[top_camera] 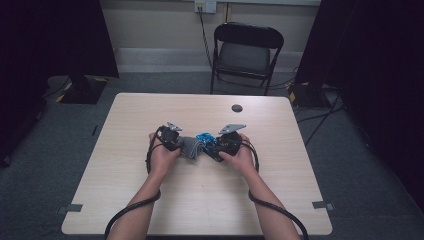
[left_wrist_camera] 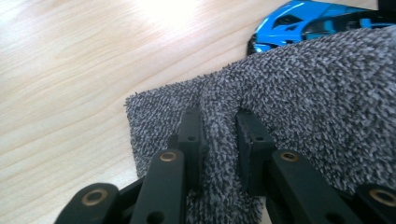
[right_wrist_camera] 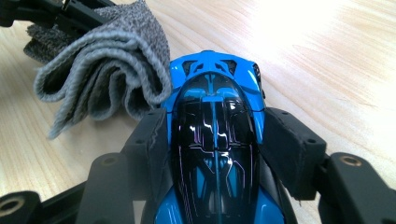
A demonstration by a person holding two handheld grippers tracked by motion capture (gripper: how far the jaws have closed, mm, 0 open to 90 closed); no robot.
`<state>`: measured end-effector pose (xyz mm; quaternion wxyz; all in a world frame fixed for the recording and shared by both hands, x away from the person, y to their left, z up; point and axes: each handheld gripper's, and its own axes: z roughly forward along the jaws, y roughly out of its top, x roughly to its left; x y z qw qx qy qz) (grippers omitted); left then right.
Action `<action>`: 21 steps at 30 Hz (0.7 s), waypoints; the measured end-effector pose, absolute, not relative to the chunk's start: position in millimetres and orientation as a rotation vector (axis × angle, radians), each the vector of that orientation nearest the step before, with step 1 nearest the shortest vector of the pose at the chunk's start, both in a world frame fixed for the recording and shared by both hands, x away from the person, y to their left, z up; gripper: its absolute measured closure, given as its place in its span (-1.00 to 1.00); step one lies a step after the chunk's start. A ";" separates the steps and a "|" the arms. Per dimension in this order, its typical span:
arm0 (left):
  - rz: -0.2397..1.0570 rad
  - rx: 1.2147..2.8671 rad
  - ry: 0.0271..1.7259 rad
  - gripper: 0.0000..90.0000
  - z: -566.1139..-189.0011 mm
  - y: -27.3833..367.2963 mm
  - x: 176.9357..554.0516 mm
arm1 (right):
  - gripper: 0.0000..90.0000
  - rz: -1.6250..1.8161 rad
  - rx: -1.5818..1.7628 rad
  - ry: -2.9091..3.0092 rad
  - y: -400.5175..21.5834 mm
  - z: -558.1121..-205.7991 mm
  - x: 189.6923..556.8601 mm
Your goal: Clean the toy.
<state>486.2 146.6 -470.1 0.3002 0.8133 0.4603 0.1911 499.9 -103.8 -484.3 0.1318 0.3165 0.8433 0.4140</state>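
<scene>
A grey terry cloth (left_wrist_camera: pixel 299 107) lies bunched on the table, and my left gripper (left_wrist_camera: pixel 218 135) is shut on a pinched fold of it. In the high view the cloth (top_camera: pixel 190 146) sits between both hands, with the left gripper (top_camera: pixel 176 142) at its left side. A blue and black toy car (right_wrist_camera: pixel 215 135) is clamped by its sides in my right gripper (right_wrist_camera: pixel 215 140). The car (top_camera: pixel 205 138) rests against the cloth, whose folded edge (right_wrist_camera: pixel 107 70) drapes onto the car's front left corner. The right gripper (top_camera: pixel 215 147) is at the car's right in the high view.
The wooden table (top_camera: pixel 150 210) has open room all around the hands. A small dark round disc (top_camera: pixel 237 108) lies near the far edge. A black folding chair (top_camera: pixel 246 52) stands behind the table. Cables (top_camera: pixel 280 212) trail from both grippers toward the near edge.
</scene>
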 end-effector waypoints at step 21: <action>0.569 2.088 1.309 0.64 -466.7 167.9 493.3 | -0.08 1.212 0.909 2.439 -104.7 -485.4 499.2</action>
